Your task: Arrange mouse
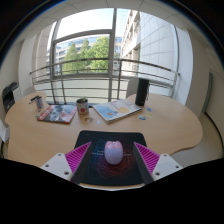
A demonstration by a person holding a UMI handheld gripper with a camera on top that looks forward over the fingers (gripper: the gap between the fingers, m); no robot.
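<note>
Windows (95, 45) with a curved railing are seen filling the far wall, with trees and a pale building visible through the glass. Below them, a rounded wooden table (150, 120) is spread across the room, its light top carrying several scattered things. Near its far edge a laptop (122, 104) is set open, the dark screen raised at its right side and the pale keyboard half lying flat towards the middle. To the left of it, a colourful flat item (56, 114), possibly a book or magazine, is laid on the tabletop, and a small cup (83, 106) is stood upright between that and the laptop; what it holds cannot be told. A dark mouse pad (112, 155) is placed at the near edge of the table, and the mouse (115, 151), white and rounded, is rested on the middle of it. The gripper (113, 160) is held spread wide, its pink-padded fingers (78, 157) kept to either side of the mouse pad, and the mouse is left standing between them with a clear gap at each side, touched by neither.
</note>
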